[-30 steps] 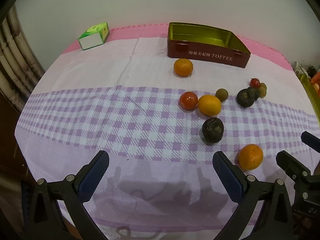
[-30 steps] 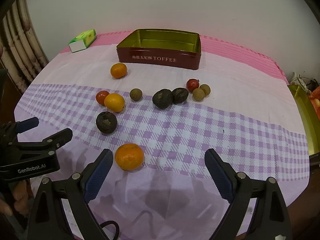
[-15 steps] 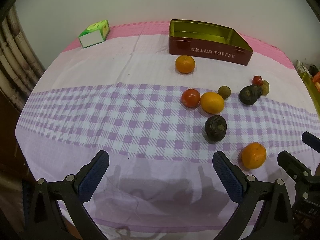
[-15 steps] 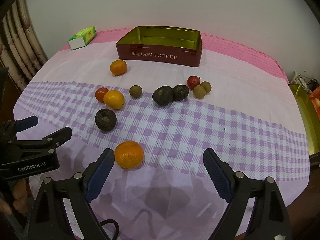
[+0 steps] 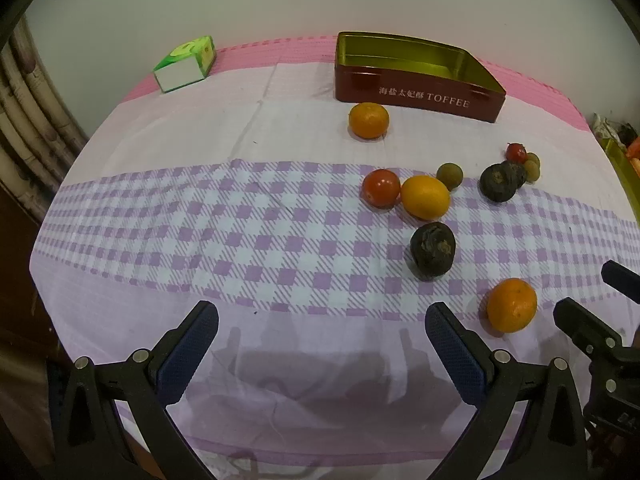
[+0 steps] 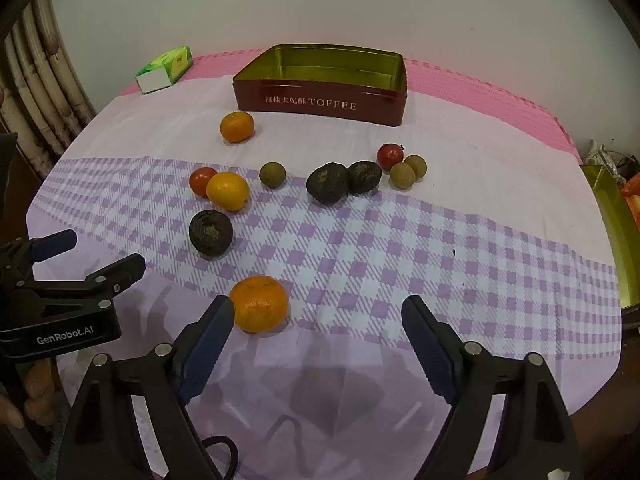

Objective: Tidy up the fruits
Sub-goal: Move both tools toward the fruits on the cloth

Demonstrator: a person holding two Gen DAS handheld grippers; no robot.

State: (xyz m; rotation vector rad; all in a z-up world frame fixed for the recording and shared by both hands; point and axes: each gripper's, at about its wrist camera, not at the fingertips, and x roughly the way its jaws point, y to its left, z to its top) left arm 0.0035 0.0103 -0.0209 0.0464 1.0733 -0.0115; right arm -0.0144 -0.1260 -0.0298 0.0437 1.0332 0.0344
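Right wrist view: right gripper (image 6: 316,322) over the near end of the table, jaws wide but closing, nothing between them
Nearest orange (image 6: 259,303): just beside the right gripper's left pad, outside the gap, well in front of the toffee tin (image 6: 320,98)
Left gripper (image 5: 320,340): jaws spread wide over bare checked tablecloth (image 5: 200,220), holding nothing
Toffee tin: open, empty, at the far side of the table
Second orange (image 6: 237,127): just in front of the tin's left corner
Tomato (image 6: 202,180) and yellow-orange fruit (image 6: 227,191): touching, front-left of the tin
Dark fruit (image 6: 211,233): just in front of that pair
Two more dark fruits (image 6: 328,182): touching, straight in front of the tin
Small red fruit (image 6: 390,156) with two brown ones (image 6: 403,175): front-right of the tin
Green box (image 6: 164,69): left of the tin
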